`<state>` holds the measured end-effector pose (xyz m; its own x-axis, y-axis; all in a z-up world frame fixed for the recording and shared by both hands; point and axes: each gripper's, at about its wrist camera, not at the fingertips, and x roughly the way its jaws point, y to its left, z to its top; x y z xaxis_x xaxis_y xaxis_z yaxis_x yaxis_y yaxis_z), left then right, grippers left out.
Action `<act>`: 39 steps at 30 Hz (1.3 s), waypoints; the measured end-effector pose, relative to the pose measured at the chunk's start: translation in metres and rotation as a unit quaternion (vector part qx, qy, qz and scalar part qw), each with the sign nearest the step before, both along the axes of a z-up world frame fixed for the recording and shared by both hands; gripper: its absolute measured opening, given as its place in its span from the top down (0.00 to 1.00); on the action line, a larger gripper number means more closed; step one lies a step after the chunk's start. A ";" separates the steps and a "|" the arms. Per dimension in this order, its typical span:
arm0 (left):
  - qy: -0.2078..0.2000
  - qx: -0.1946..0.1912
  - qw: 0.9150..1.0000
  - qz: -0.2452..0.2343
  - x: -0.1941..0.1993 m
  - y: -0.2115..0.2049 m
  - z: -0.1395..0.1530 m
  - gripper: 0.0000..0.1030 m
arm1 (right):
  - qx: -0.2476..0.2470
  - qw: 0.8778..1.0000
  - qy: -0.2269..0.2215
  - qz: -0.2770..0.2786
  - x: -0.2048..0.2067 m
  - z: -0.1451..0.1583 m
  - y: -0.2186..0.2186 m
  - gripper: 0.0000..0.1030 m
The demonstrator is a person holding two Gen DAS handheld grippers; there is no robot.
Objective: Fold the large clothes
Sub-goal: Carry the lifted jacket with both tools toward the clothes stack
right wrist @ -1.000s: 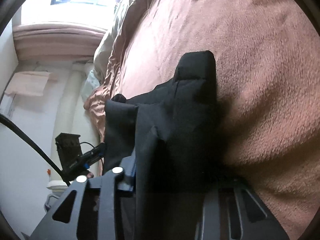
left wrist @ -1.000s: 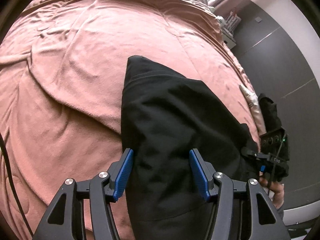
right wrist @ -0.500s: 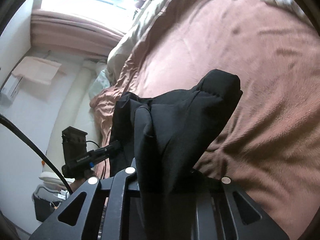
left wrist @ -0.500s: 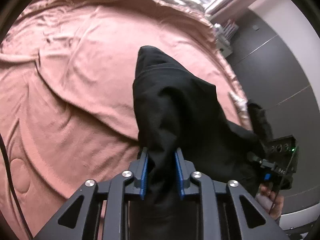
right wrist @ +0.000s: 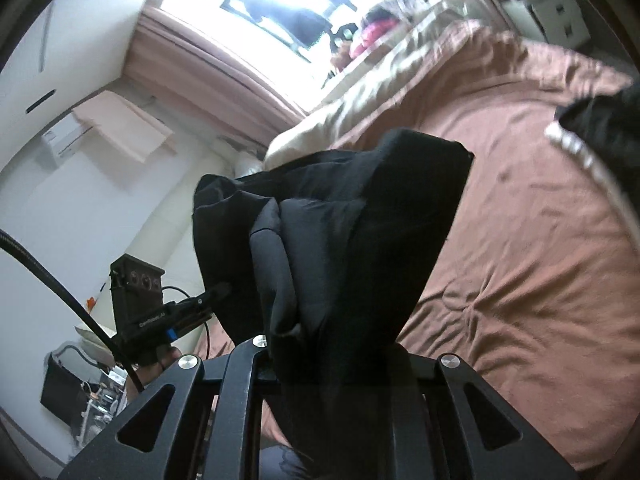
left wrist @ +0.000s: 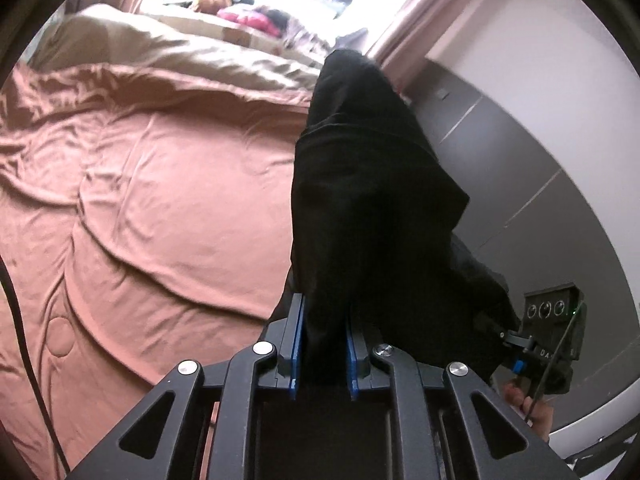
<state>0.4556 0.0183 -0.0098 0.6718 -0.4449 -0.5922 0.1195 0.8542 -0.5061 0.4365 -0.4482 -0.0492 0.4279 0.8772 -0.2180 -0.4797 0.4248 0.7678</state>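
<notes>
Left gripper: blue-padded fingers nearly together, just closed further, clamped on a fold of the large black fabric garment. Garment lifted off the rust-pink quilted bedspread, hanging above its right edge. Right gripper: fingertips buried under the same black cloth, pinched tight on it. Seen only from the left: grey wall panels. Seen only from the right: a white wall unit, plus another dark garment near the bedspread's far right edge.
</notes>
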 end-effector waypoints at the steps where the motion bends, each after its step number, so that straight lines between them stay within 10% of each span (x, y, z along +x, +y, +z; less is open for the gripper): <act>1: -0.010 -0.001 1.000 -0.003 -0.005 -0.009 0.009 0.84 | 0.000 1.000 -0.012 -0.009 -0.011 0.010 -0.012 0.89; 19: -0.068 -0.031 0.993 -0.087 -0.021 -0.211 0.111 0.84 | -0.067 0.984 -0.107 -0.127 -0.121 0.126 -0.209 0.89; 39: -0.035 -0.075 0.984 -0.159 0.018 -0.340 0.104 0.84 | -0.134 0.968 -0.086 -0.192 -0.127 0.156 -0.228 0.90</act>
